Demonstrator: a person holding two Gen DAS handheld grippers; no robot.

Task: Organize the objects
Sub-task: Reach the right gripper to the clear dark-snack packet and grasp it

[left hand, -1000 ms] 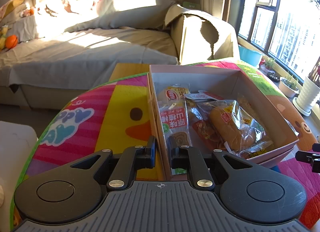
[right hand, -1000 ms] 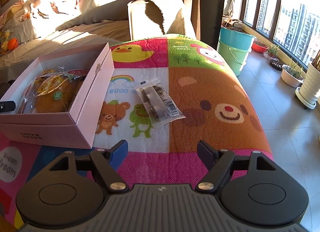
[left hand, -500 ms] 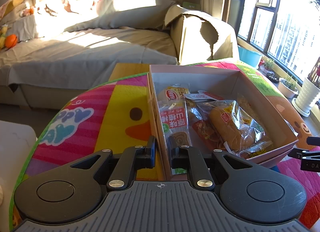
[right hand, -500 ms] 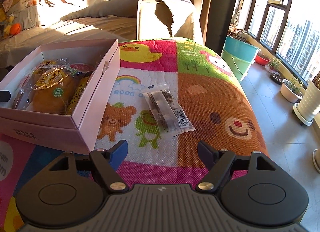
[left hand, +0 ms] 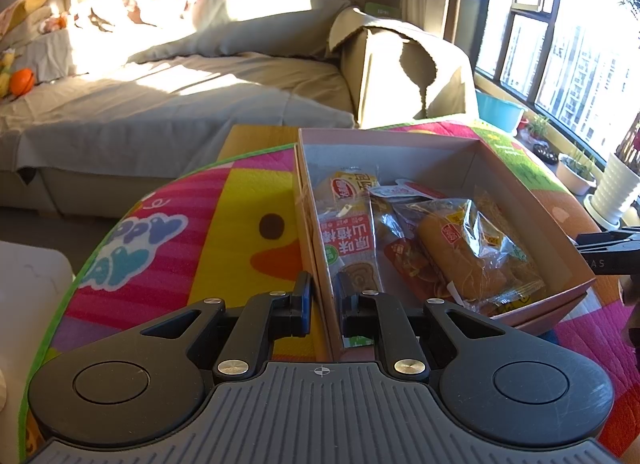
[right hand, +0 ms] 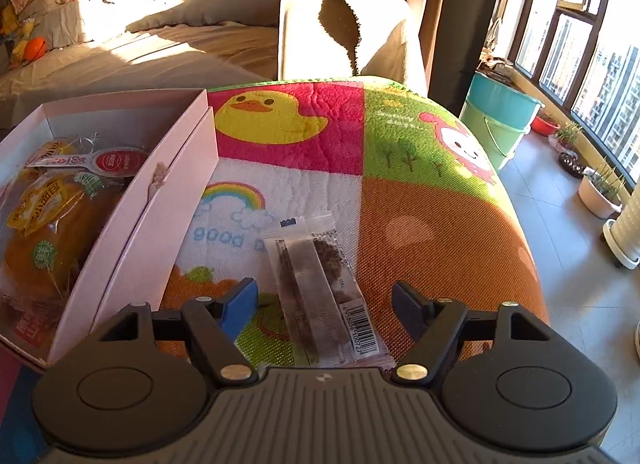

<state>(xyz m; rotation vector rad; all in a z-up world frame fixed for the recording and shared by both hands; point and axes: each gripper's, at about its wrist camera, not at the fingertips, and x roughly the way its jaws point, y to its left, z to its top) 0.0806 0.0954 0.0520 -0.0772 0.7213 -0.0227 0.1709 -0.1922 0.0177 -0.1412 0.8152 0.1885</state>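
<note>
A pink box [left hand: 308, 200] holds several wrapped snacks, among them a bread roll [left hand: 460, 252]. My left gripper [left hand: 323, 304] is shut on the box's near left wall. The box also shows in the right wrist view [right hand: 160, 232] at the left. A clear snack packet [right hand: 316, 288] with dark pieces and a barcode lies flat on the colourful mat [right hand: 420, 232], right of the box. My right gripper [right hand: 324, 304] is open, with the packet's near end lying between its fingers. I cannot tell whether the fingers touch it.
The table's right edge drops to a tiled floor with a teal and green bucket [right hand: 500, 120] and plant pots [right hand: 600, 192]. A covered sofa [left hand: 160, 96] stands beyond the far edge. The right gripper's side [left hand: 608, 252] shows at the left view's right edge.
My right gripper has moved forward and down over the snack packet, which now lies between its open fingers. My left gripper has stayed shut on the box wall.
</note>
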